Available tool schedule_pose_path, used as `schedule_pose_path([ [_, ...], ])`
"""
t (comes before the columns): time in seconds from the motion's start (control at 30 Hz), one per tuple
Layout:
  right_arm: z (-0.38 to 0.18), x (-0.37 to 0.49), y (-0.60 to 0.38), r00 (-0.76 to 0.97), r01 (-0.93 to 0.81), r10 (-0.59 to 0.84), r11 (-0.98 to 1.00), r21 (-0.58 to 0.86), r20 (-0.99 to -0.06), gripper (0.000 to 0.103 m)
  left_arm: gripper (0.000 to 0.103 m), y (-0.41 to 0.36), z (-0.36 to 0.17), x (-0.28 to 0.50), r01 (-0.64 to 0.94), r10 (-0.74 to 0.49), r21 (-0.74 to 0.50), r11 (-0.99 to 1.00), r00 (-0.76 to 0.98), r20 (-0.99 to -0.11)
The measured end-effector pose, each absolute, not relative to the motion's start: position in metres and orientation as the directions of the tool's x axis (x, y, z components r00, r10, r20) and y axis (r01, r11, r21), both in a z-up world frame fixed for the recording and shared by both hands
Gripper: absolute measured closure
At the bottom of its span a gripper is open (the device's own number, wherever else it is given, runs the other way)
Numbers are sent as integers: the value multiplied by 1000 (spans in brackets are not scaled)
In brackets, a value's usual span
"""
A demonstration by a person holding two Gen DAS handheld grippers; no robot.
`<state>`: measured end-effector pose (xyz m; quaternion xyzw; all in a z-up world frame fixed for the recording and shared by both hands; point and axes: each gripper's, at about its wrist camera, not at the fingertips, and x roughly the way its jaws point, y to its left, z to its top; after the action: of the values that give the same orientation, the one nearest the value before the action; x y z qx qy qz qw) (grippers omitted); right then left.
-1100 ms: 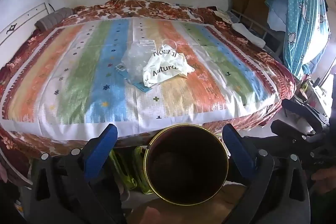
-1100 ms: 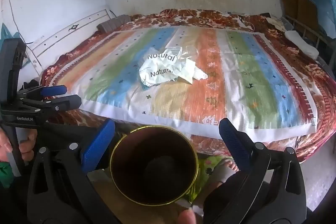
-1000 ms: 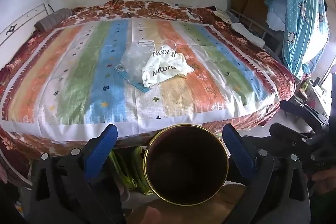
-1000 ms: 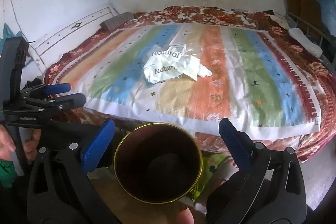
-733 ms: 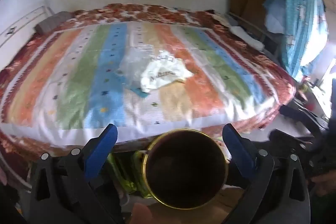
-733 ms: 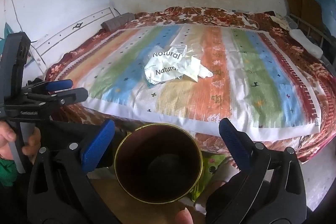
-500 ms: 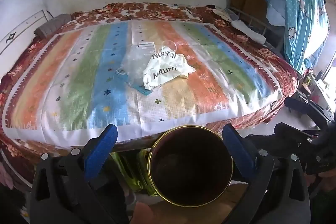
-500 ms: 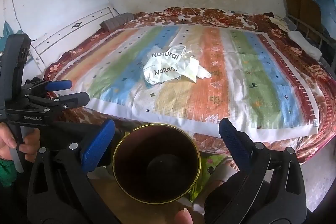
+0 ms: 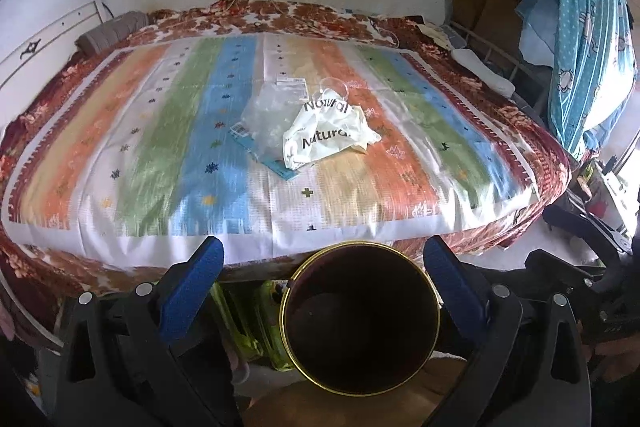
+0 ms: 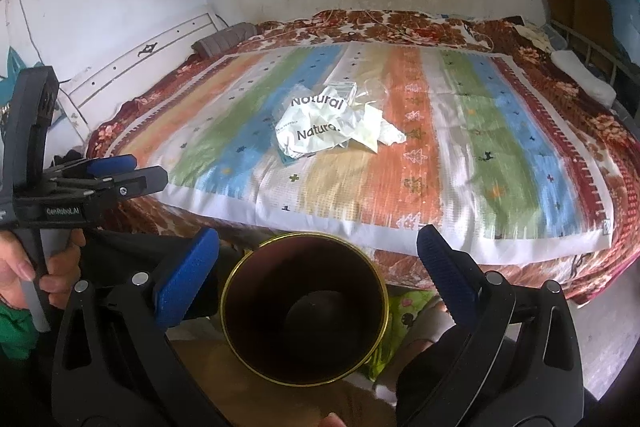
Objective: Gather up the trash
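White crumpled wrapper (image 9: 326,131) at frame centre lies on striped bedspread (image 10: 460,163); bin (image 9: 360,319) waits below; left gripper (image 9: 324,279) and right gripper (image 10: 318,263) gape empty, poised to collect.

- "Natural" stands twice in dark letters on the crumpled white bag (image 10: 320,127) lying on the bed (image 10: 480,195); in the left wrist view the same bag (image 9: 326,135) shows it too, the lower word partly creased.
- "GenRoboLAI", or close to it, is on the left hand-held gripper (image 10: 154,179), on its black body.
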<state>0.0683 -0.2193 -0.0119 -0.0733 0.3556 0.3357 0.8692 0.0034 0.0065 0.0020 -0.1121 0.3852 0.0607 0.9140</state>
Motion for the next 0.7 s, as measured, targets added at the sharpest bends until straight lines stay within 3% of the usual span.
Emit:
schedule_pose_path([
  [0.7, -11, 75, -222, 513, -628, 544, 765, 142, -664, 9, 6, 17, 4, 1, -236, 1, -244, 941, 721, -693],
])
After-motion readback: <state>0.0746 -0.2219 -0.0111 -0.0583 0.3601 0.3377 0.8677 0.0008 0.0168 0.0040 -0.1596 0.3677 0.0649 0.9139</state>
